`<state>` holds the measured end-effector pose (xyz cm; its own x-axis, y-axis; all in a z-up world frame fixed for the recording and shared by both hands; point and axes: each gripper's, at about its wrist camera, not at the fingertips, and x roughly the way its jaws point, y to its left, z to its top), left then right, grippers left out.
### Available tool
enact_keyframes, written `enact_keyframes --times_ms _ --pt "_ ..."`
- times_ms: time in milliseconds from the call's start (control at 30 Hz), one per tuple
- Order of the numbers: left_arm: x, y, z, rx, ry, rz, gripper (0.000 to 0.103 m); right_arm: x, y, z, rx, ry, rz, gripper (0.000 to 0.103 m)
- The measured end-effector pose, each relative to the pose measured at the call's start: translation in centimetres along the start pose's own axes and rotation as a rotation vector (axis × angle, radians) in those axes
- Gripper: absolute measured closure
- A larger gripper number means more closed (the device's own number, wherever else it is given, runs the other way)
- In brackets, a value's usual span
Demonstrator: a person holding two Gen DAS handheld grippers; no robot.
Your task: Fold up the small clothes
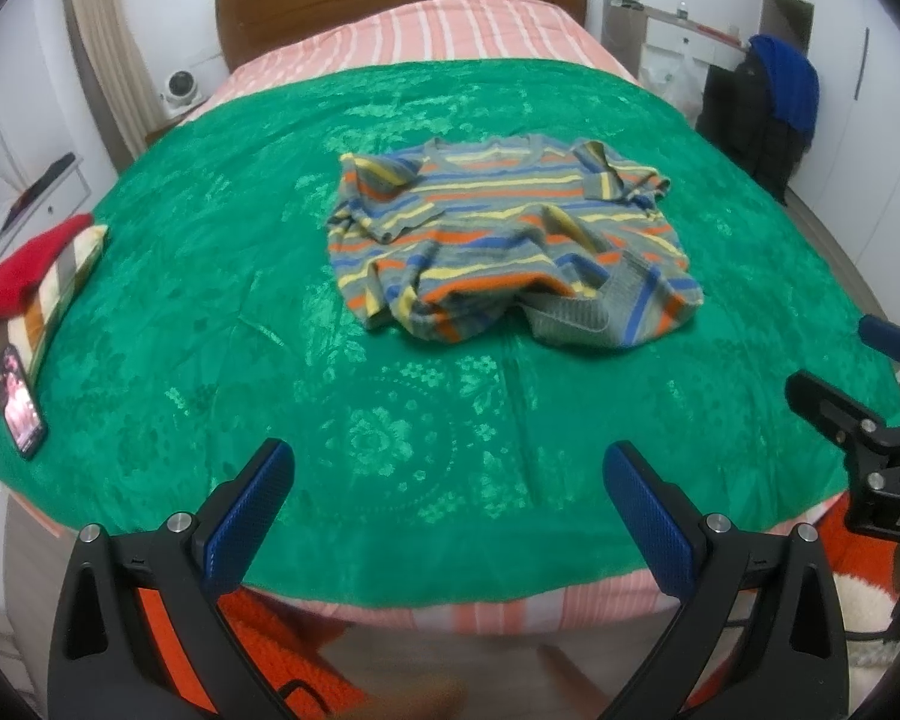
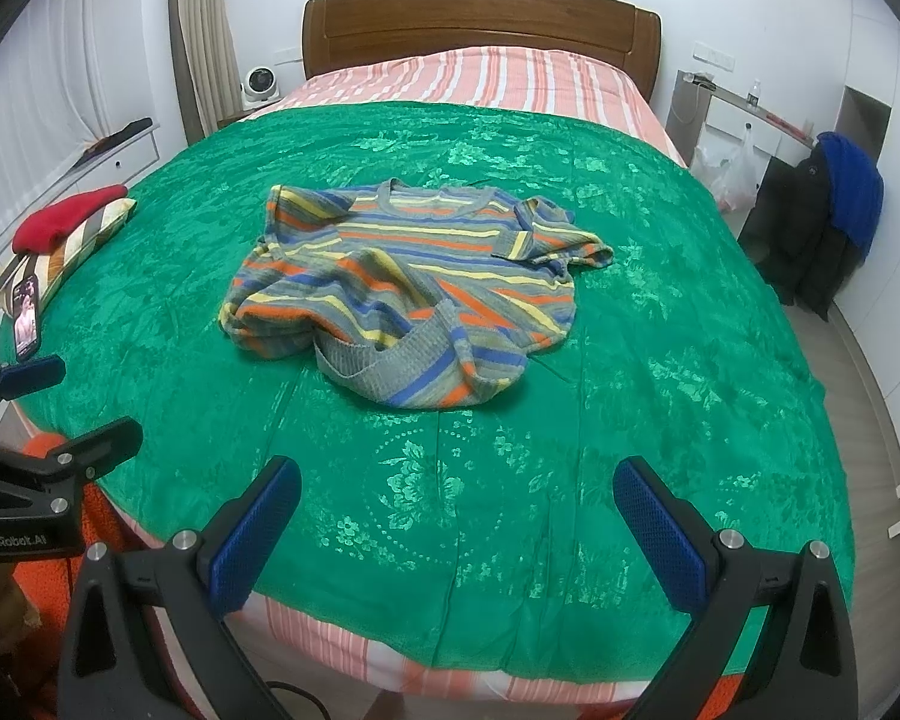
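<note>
Shirt [image 1: 510,240]: grey with orange, yellow, blue stripes. Bedspread [image 1: 210,276]: green, floral sheen. Sheet [image 1: 450,36]: pink-white stripes. Headboard [image 2: 480,18]: brown wood. Gripper pads [image 1: 249,516]: blue. Folded garment [image 1: 24,270]: red.

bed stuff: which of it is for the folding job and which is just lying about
For the job: striped t-shirt, green bedspread, left gripper, right gripper.

Lying about: phone, red garment, striped cushion, blue garment.
</note>
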<state>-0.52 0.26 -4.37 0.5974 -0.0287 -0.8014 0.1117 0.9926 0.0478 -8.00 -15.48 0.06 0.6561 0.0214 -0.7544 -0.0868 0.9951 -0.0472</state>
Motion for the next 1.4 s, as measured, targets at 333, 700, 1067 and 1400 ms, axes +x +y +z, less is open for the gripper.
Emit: enact_keyframes --times_ms 333,700,1067,1400 --pt "0.6 -0.1 -0.1 0.009 0.017 -0.003 0.000 0.1 -0.3 0.0 0.020 0.007 0.005 0.000" --pt "1.0 0.2 -0.1 -0.003 0.030 -0.012 0.000 0.8 -0.1 0.1 0.035 0.035 0.036 0.000" --pt "6.4 3.8 0.1 -0.087 0.081 -0.095 0.001 2.4 -2.2 -0.5 0.111 -0.025 0.111 0.000" --pt "17.3 3.2 4.8 -0.078 0.073 -0.173 0.092 14.2 -1.6 3.2 -0.197 0.037 0.158 0.040"
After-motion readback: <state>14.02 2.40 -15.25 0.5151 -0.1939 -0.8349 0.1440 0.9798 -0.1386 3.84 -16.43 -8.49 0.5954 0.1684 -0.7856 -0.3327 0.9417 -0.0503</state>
